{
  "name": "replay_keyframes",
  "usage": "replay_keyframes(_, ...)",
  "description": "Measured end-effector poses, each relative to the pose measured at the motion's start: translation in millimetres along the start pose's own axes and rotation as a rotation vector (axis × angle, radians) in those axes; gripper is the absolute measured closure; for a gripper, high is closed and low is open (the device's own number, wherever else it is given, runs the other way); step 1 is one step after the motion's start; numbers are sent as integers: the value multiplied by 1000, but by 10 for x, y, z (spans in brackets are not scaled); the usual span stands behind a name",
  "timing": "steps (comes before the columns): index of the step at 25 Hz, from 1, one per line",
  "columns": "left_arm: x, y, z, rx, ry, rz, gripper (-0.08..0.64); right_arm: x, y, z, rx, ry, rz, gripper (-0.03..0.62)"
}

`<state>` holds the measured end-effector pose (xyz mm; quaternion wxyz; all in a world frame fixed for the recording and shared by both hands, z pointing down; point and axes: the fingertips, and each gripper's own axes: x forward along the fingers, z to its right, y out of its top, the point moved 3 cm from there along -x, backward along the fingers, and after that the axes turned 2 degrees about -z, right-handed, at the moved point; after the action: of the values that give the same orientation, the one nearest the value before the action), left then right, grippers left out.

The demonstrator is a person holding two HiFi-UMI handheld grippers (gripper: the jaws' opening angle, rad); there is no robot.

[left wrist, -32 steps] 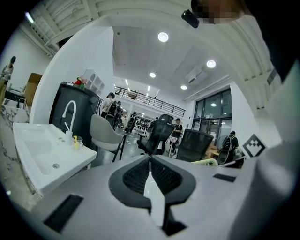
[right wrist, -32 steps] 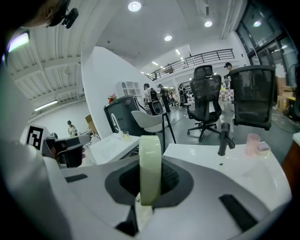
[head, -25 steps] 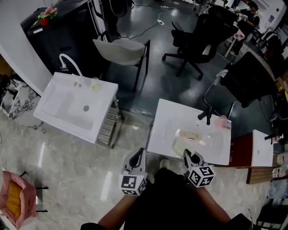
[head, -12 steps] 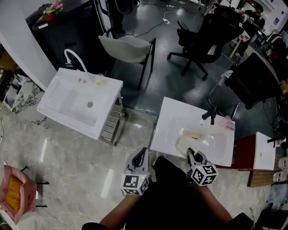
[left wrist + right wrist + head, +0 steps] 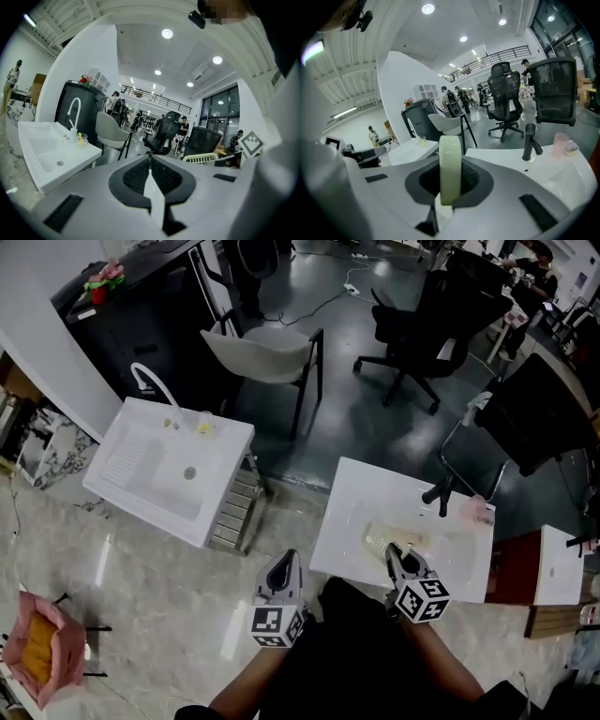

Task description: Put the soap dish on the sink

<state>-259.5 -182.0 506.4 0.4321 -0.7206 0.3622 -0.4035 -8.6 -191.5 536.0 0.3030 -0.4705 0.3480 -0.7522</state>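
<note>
right claw (image 5: 391, 554) clamped on the pale green soap dish (image 5: 450, 164), gripped on edge (flat faces against the pads). held over the near rim of the white sink (image 5: 349, 491), dish poking toward 11 o'clock above the basin. black faucet (image 5: 441, 491) at 1 o'clock from the dish, on the far rim. left claw (image 5: 284, 566) closed on nothing, at 9 o'clock from the right one, just off the sink's near corner. second sink (image 5: 141, 486) well apart at 10 o'clock.

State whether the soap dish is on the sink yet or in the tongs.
Held: the right tongs pinch the pale green soap dish, seen edge-on, above the white sink.
</note>
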Motion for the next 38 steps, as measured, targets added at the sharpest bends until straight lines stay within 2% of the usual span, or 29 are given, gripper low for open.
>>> replay_keyframes(6, 386, 77, 149, 22, -8, -27, 541, 291, 182, 241, 41, 16, 3, 572)
replay_keyframes(15, 1027, 92, 280, 43, -9, -78, 541, 815, 285, 692, 55, 45, -41, 572)
replay_keyframes(24, 1576, 167, 380, 53, -7, -110, 541, 1342, 400, 1183, 201, 54, -79, 572)
replay_keyframes(33, 1760, 85, 282, 37, 36, -157, 541, 1922, 238, 1526, 285, 56, -184, 571)
replay_keyframes(38, 1770, 103, 261, 43, 50, -155, 541, 2207, 48, 1655, 348, 48, -252, 571)
